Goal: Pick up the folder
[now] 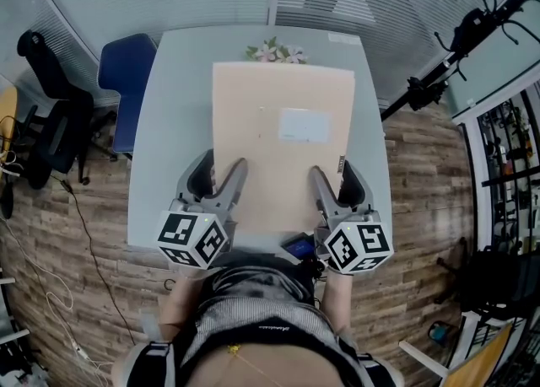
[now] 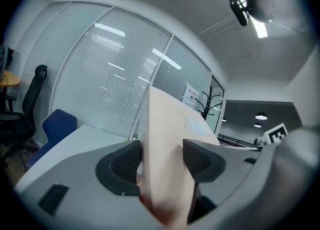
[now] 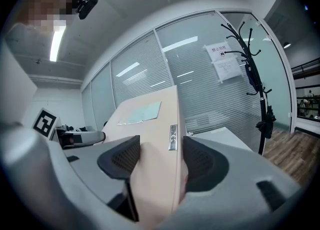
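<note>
A beige folder [image 1: 283, 145] with a white label [image 1: 304, 126] hangs over the grey table [image 1: 169, 124], held by its near corners. My left gripper [image 1: 221, 176] is shut on the folder's left edge, one jaw on each side of it. My right gripper [image 1: 333, 176] is shut on the right edge in the same way. In the left gripper view the folder [image 2: 165, 124] stands edge-on between the two dark pads of that gripper [image 2: 161, 161]. In the right gripper view the folder [image 3: 150, 139] fills the gap of the gripper [image 3: 160, 161], and a small metal fitting [image 3: 173, 137] shows on its edge.
A bunch of flowers [image 1: 274, 52] lies at the table's far edge. A blue chair [image 1: 126, 73] and a black office chair [image 1: 51, 124] stand to the left. A black coat stand [image 1: 472, 31] leans at the right. A small dark device [image 1: 299, 248] sits near the front edge.
</note>
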Demonstrator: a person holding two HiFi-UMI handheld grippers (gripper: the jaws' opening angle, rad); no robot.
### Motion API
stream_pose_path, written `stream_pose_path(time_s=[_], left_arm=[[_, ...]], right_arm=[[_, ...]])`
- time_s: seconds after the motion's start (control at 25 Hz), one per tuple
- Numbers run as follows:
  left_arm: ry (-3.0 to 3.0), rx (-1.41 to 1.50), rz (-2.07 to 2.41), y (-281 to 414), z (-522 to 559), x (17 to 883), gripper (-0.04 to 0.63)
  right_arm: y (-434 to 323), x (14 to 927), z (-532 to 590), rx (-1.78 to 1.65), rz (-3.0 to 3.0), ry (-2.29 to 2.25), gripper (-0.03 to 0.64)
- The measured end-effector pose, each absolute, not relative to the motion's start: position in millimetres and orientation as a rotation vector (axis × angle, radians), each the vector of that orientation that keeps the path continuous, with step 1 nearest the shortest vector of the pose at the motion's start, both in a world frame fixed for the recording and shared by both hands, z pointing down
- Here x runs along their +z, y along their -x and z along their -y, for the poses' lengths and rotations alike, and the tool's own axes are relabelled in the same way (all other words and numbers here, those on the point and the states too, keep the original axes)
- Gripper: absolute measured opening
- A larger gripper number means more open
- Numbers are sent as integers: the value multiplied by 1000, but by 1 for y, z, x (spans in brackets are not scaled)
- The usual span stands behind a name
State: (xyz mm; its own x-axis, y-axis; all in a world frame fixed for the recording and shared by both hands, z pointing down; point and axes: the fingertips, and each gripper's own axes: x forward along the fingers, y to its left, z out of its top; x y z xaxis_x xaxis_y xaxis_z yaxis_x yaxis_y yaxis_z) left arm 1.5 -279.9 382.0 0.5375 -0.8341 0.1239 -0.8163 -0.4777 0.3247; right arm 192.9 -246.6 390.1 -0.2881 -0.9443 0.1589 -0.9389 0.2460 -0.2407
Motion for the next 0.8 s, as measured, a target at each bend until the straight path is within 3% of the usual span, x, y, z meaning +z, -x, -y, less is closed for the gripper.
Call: stream_pose_path(time_s=[0.8], left_arm=[[-2417, -75, 1393, -14, 278, 387, 259]], right_arm=[[-206, 394, 248, -449, -2491, 1849, 268]])
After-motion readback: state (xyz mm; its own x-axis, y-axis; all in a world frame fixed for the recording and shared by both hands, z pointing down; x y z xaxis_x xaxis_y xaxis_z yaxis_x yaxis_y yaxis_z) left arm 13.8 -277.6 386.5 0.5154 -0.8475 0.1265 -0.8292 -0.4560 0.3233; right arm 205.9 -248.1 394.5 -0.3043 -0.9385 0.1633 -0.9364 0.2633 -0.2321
